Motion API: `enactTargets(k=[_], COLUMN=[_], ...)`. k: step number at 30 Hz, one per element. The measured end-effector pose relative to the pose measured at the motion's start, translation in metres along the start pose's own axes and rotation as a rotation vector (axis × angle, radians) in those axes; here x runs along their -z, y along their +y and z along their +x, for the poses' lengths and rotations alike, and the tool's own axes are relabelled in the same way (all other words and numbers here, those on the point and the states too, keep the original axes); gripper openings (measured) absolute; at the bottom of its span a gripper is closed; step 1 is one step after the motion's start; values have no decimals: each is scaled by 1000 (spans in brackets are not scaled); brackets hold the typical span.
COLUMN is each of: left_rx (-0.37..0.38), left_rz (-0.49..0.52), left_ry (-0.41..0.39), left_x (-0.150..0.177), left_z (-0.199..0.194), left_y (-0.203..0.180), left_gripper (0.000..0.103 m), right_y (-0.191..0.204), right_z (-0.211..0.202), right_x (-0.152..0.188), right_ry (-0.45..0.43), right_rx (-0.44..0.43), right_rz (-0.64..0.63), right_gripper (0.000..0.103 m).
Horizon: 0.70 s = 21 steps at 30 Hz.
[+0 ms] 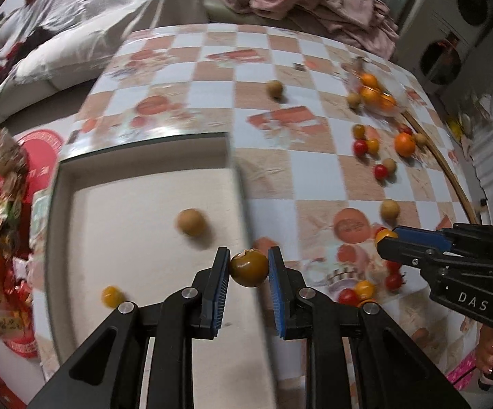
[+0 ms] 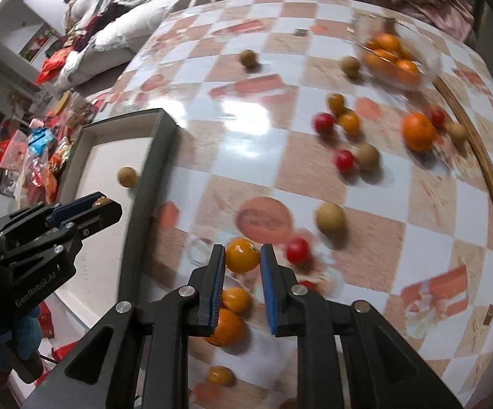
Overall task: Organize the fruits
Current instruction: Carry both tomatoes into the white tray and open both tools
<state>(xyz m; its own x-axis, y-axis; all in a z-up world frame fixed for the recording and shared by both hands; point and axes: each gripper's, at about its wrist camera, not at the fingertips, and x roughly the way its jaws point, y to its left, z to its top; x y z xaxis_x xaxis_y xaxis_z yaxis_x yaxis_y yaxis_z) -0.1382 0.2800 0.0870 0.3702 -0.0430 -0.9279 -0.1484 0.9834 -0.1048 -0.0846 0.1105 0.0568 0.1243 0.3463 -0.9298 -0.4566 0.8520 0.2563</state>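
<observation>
A checkered table (image 2: 365, 272) carries a shallow tray (image 2: 151, 156), a glass bowl (image 2: 430, 64) and scattered fruits (image 2: 330, 218).

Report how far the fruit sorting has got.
Early stage. Done: the tray holds a tan round fruit and a small yellow one; the glass bowl holds oranges. In hand: the left gripper grips a brownish-yellow tomato at the tray's edge, and the right gripper grips a yellow tomato over the table. Left: many loose tomatoes, tan fruits and a large orange.
</observation>
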Motion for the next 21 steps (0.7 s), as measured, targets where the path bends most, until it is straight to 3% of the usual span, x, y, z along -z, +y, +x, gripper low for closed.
enactTargets(k=[12,21], left_rx=[-114,-145], left_rz=[-130,-157], left_ry=[-24,-18], left_x=[8,-5], left_z=[1,24], left_y=[85,116], left_gripper=[25,25], right_y=[80,124], right_z=[24,57], right_x=[-33,-70], right_ry=[18,23], right_rx=[-61,-76], right_rz=[-128,-146], right_gripper=[23,23])
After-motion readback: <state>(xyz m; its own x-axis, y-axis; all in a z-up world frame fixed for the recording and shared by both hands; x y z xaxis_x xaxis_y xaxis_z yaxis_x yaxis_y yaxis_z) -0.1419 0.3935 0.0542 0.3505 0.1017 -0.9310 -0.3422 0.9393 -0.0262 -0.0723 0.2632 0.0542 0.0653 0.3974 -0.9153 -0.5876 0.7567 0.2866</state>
